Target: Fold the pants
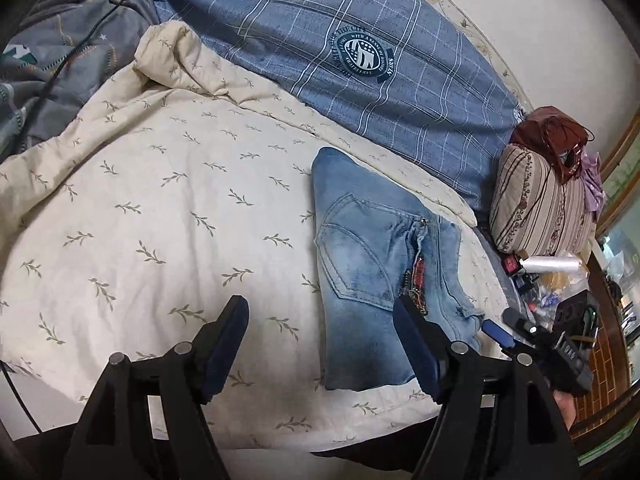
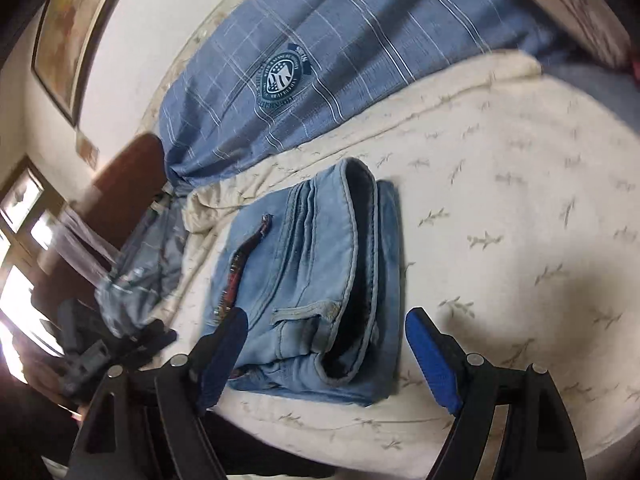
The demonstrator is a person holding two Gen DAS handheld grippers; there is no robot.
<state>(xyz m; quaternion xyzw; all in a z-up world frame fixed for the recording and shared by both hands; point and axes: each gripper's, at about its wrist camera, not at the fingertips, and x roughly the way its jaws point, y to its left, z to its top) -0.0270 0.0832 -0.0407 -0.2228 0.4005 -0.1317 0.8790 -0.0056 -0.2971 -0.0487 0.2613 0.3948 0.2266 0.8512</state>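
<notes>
Folded jeans (image 1: 368,280) lie on cream leaf-print quilt (image 1: 160,208), approx 1 o'clock from the left gripper (image 1: 320,320); back pocket up, zip edge toward 3 o'clock. Left gripper spread wide, nothing btwn pads, right finger (image 1: 416,344) over the jeans' near edge. Right gripper (image 2: 326,332) also released, hanging over the waistband end, w/ left finger (image 2: 224,352) across denim. Blue plaid pillow (image 1: 360,40) at 12 o'clock, striped cushion (image 1: 540,200) at 2.

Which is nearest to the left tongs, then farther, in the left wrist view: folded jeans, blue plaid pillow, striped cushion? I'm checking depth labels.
1. Folded jeans, just ahead of the left tongs, by the right finger.
2. Striped cushion, farther right.
3. Blue plaid pillow, at the back; close to the cushion in rank.
</notes>
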